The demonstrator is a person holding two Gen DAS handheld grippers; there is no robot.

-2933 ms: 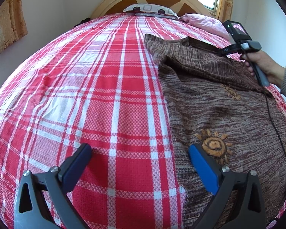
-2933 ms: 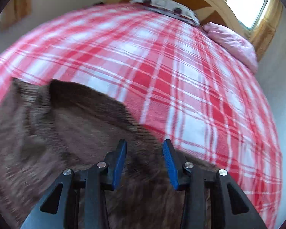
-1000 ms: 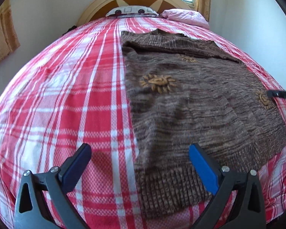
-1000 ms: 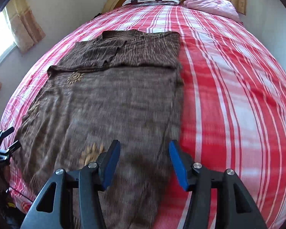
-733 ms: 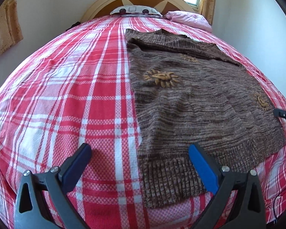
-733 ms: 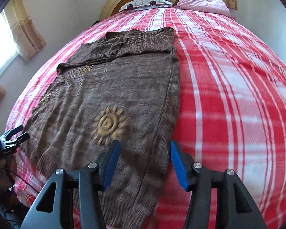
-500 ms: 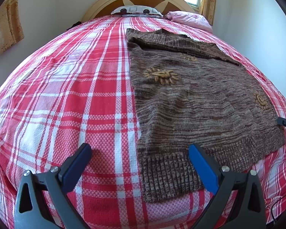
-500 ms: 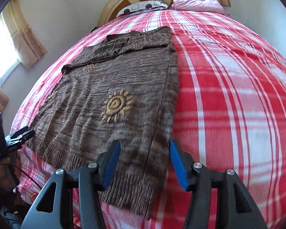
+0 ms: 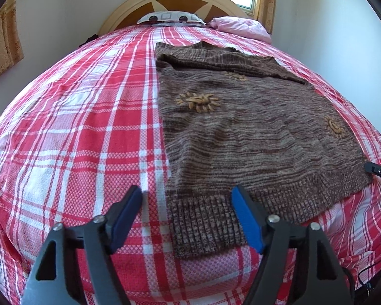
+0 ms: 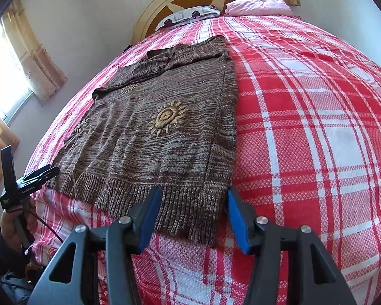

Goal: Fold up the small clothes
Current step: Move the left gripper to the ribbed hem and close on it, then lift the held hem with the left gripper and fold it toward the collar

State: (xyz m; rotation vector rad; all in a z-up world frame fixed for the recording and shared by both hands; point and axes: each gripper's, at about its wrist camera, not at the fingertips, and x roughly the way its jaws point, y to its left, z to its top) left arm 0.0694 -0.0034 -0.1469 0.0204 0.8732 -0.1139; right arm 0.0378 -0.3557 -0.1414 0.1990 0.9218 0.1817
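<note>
A brown knitted sweater [image 9: 254, 127] with yellow sun motifs lies flat on a red plaid bed [image 9: 76, 132], ribbed hem nearest me. Its upper part looks folded over the body. My left gripper [image 9: 188, 203] is open and empty, over the hem's left corner. In the right wrist view the sweater [image 10: 152, 132] lies ahead. My right gripper [image 10: 194, 203] is open and empty, over the hem's right corner. The left gripper [image 10: 47, 171] also shows at the far left there, and a tip of the right gripper [image 9: 378, 171] shows at the right edge of the left wrist view.
A wooden headboard [image 9: 175, 2] with a patterned pillow [image 9: 170, 17] and a pink pillow [image 9: 238, 25] stands at the far end. Curtained windows [image 10: 10, 76] flank the bed. The bed's front edge lies just under both grippers.
Both grippers have drawn back along the sweater from its upper part to the hem at the bed's near edge. The left gripper's jaws have narrowed. The sweater has not moved over the last second.
</note>
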